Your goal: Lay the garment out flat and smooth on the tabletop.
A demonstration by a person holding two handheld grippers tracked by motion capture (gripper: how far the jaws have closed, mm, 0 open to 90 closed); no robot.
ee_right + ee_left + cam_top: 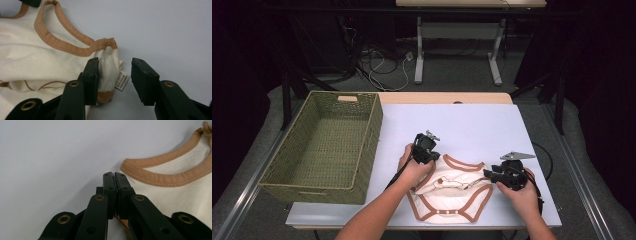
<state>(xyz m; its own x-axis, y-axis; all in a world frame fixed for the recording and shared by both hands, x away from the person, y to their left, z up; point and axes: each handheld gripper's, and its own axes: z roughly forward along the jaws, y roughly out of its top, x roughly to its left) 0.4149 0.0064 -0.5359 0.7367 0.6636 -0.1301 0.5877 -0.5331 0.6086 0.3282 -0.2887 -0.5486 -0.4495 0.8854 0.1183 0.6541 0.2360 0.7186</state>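
basket [324, 145] left of frame, nothing in it | garment [452, 192] lower centre on white table [472, 125] | left gripper [115, 178] pinching garment edge | right gripper [113, 72] jaws spread around garment corner | dark room, cables behind

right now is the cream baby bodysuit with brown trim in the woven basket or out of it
Out. The cream baby bodysuit with brown trim lies on the white table top, to the right of the green woven basket, whose inside holds nothing.

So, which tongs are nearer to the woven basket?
Left. The left tongs are at the garment's left edge, closer to the basket; the right tongs are at its right edge, farther away.
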